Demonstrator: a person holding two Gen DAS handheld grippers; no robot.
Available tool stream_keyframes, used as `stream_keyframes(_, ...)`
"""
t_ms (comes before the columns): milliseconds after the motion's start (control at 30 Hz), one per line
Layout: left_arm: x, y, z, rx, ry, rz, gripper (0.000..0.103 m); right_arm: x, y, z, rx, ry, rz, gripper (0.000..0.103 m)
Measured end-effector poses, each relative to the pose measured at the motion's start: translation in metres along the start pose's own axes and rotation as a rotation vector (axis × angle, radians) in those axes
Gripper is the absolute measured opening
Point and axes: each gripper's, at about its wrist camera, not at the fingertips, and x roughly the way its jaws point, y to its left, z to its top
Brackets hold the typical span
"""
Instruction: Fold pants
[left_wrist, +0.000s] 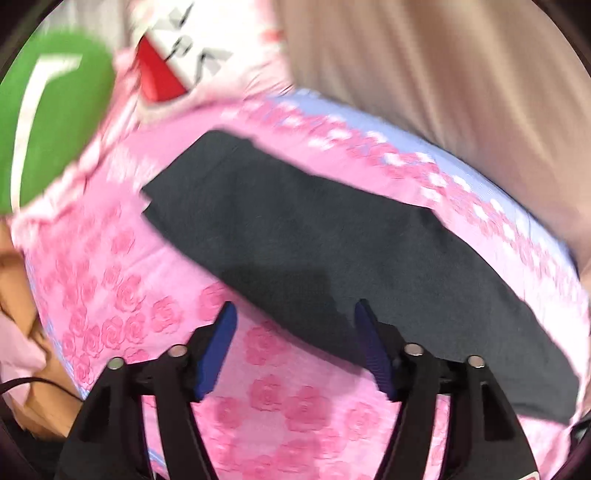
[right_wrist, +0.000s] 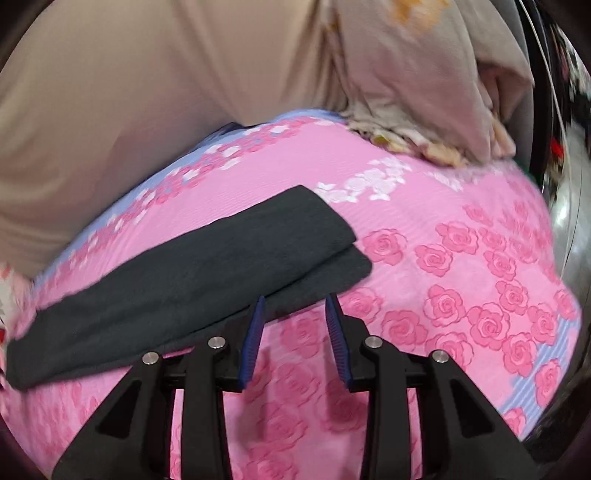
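— Charcoal cloth across a pink rose-print bedsheet (left_wrist: 258, 406): why are the pants (left_wrist: 314, 240) lying like that in the left wrist view?

— They look folded lengthwise already, one leg over the other, making a long band on the sheet. I'd judge that leaves the crosswise fold to do. The left gripper (left_wrist: 293, 328) hangs just at the band's near edge with its jaws spread wide and nothing between them, probably lining up for a pinch.

— And that green thing?

— A green object (left_wrist: 55, 122) at the far left, too blurred to name. A beige curtain (left_wrist: 461, 92) hangs behind the bed.

— Now the right wrist view?

— Same pants (right_wrist: 184, 284), and here the leg ends show as two stacked layers, slightly offset. The right gripper (right_wrist: 295, 314) sits near that end, jaws parted and empty, just at the lower edge, likely to catch both layers together. A heap of beige fabric (right_wrist: 424, 103) rests at the bed's far side, well apart.
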Motion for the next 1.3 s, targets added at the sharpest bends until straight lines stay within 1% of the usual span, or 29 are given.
stream_keyframes(67, -0.004, -0.030, -0.007, 0.051, -0.037, -0.003, 0.076, 0.014, -0.008, 0.009, 0.023, 0.027, 0.037, 0.033)
stream_keyframes(167, -0.007, -0.058, -0.023, 0.110, -0.052, 0.000, 0.077, 0.033, -0.012, 0.019, 0.042, 0.063, 0.031, 0.033)
stream_keyframes(200, -0.004, -0.067, -0.027, 0.123, -0.051, -0.003, 0.077, 0.041, -0.013, 0.025, 0.057, 0.081, 0.054, 0.033)
stream_keyframes(233, -0.003, -0.076, -0.032, 0.137, -0.047, -0.010, 0.077, 0.045, -0.013, 0.028, 0.066, 0.080, 0.062, 0.033)
stream_keyframes(267, -0.001, -0.085, -0.036, 0.151, -0.039, -0.019, 0.078, 0.050, -0.013, 0.033, 0.072, 0.083, 0.068, 0.031)
stream_keyframes(300, 0.004, -0.093, -0.039, 0.171, -0.026, -0.023, 0.078, 0.053, -0.013, 0.037, 0.071, 0.083, 0.064, 0.009)
stream_keyframes(333, 0.008, -0.098, -0.043, 0.188, -0.016, -0.016, 0.078, 0.052, -0.011, 0.040, 0.070, 0.078, 0.067, 0.001)
stream_keyframes(400, 0.013, -0.106, -0.047, 0.224, -0.011, 0.003, 0.078, 0.029, -0.001, 0.042, 0.026, 0.021, 0.060, 0.000)
stream_keyframes(467, 0.013, -0.108, -0.049, 0.240, -0.019, 0.026, 0.078, -0.004, 0.005, 0.040, -0.019, -0.047, 0.040, 0.000)
stream_keyframes(500, 0.012, -0.108, -0.051, 0.241, -0.021, 0.027, 0.078, -0.007, 0.003, 0.039, -0.023, -0.051, 0.026, 0.000)
stream_keyframes(533, 0.016, -0.108, -0.050, 0.241, -0.010, 0.021, 0.080, -0.002, -0.002, 0.037, -0.030, -0.031, 0.008, 0.000)
stream_keyframes(600, 0.024, -0.109, -0.050, 0.248, 0.015, 0.015, 0.081, 0.030, -0.013, 0.031, -0.036, 0.073, -0.022, 0.001)
stream_keyframes(633, 0.030, -0.110, -0.050, 0.252, 0.039, 0.020, 0.081, 0.040, -0.018, 0.028, -0.024, 0.095, -0.032, 0.001)
stream_keyframes(667, 0.035, -0.112, -0.051, 0.262, 0.059, 0.021, 0.081, 0.035, -0.019, 0.027, -0.009, 0.069, -0.019, 0.002)
stream_keyframes(700, 0.039, -0.112, -0.053, 0.272, 0.073, 0.019, 0.081, 0.028, -0.017, 0.027, -0.006, 0.052, -0.020, 0.007)
stream_keyframes(733, 0.044, -0.113, -0.056, 0.290, 0.094, 0.025, 0.081, 0.017, -0.014, 0.028, -0.007, 0.013, -0.034, 0.007)
stream_keyframes(767, 0.049, -0.113, -0.058, 0.306, 0.117, 0.031, 0.081, 0.001, -0.005, 0.028, -0.036, -0.037, -0.062, 0.007)
stream_keyframes(833, 0.058, -0.110, -0.063, 0.318, 0.152, 0.023, 0.082, -0.012, 0.017, 0.030, -0.107, -0.056, -0.034, 0.007)
stream_keyframes(867, 0.059, -0.107, -0.063, 0.315, 0.149, 0.009, 0.083, -0.012, 0.038, 0.032, -0.160, -0.032, 0.024, 0.007)
stream_keyframes(933, 0.061, -0.104, -0.061, 0.336, 0.179, -0.009, 0.082, -0.005, 0.073, 0.031, -0.240, 0.004, 0.110, 0.007)
stream_keyframes(967, 0.061, -0.104, -0.061, 0.360, 0.192, -0.013, 0.081, 0.006, 0.102, 0.027, -0.305, 0.041, 0.153, 0.007)
stream_keyframes(1000, 0.060, -0.104, -0.061, 0.377, 0.198, -0.013, 0.080, 0.013, 0.121, 0.021, -0.352, 0.058, 0.172, 0.007)
stream_keyframes(1033, 0.058, -0.105, -0.063, 0.409, 0.199, -0.007, 0.079, 0.020, 0.141, 0.013, -0.397, 0.080, 0.197, 0.007)
stream_keyframes(1067, 0.055, -0.105, -0.063, 0.431, 0.196, -0.002, 0.077, 0.029, 0.166, 0.001, -0.449, 0.118, 0.246, 0.007)
stream_keyframes(1100, 0.053, -0.103, -0.063, 0.441, 0.196, -0.006, 0.075, 0.033, 0.181, -0.008, -0.480, 0.139, 0.281, 0.007)
stream_keyframes(1133, 0.050, -0.100, -0.062, 0.439, 0.195, -0.020, 0.071, 0.034, 0.193, -0.017, -0.506, 0.153, 0.300, 0.007)
stream_keyframes(1200, 0.042, -0.097, -0.060, 0.436, 0.191, -0.051, 0.069, 0.033, 0.217, -0.043, -0.604, 0.165, 0.326, 0.007)
stream_keyframes(1267, 0.029, -0.098, -0.055, 0.415, 0.158, -0.108, 0.072, 0.031, 0.230, -0.066, -0.691, 0.189, 0.347, 0.008)
stream_keyframes(1300, 0.026, -0.100, -0.054, 0.409, 0.147, -0.119, 0.073, 0.031, 0.236, -0.078, -0.726, 0.211, 0.361, 0.008)
